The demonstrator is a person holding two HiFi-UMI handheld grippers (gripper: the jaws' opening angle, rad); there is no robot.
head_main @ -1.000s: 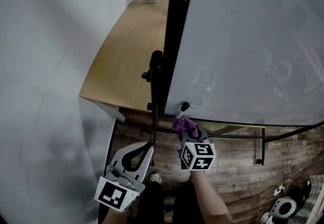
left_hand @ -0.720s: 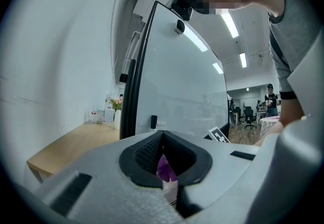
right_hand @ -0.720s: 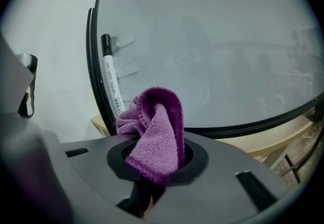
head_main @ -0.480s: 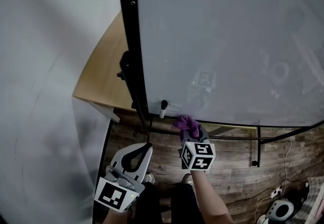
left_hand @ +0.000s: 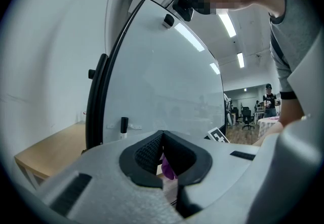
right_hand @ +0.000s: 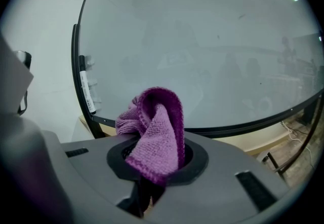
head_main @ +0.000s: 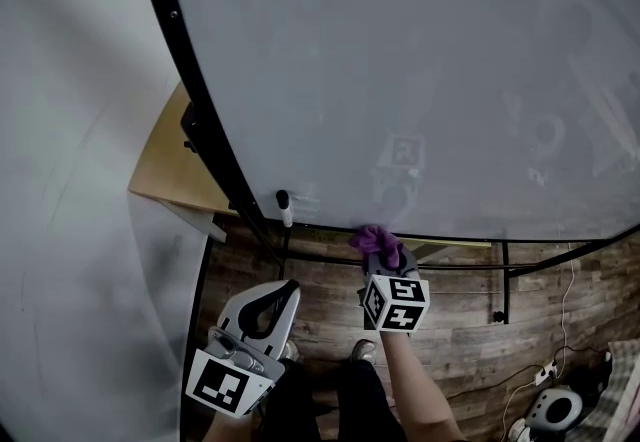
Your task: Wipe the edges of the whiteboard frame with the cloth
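The whiteboard [head_main: 420, 70] has a black frame; its left edge [head_main: 200, 130] and bottom edge [head_main: 450, 238] meet at the lower left corner. A black marker [head_main: 284, 208] stands on the bottom edge near that corner. My right gripper [head_main: 380, 255] is shut on the purple cloth [head_main: 374, 241], which is bunched against the bottom edge right of the marker. In the right gripper view the cloth [right_hand: 154, 132] folds over the right gripper [right_hand: 157, 159], below the bottom edge [right_hand: 243, 125]. My left gripper [head_main: 280, 292] hangs lower left, shut and holding nothing; the left gripper view shows the left gripper [left_hand: 162, 149] the same way.
A wooden table [head_main: 165, 170] stands behind the board at the left, by a pale wall. The board's black stand bars [head_main: 500, 280] run under the bottom edge over a wood-plank floor. Cables and a power strip [head_main: 550, 375] lie lower right. A person [left_hand: 268, 99] stands far off.
The right gripper with the cloth has slid right along the bottom edge, away from the marker. The head view has swung right. The left gripper has stayed put.
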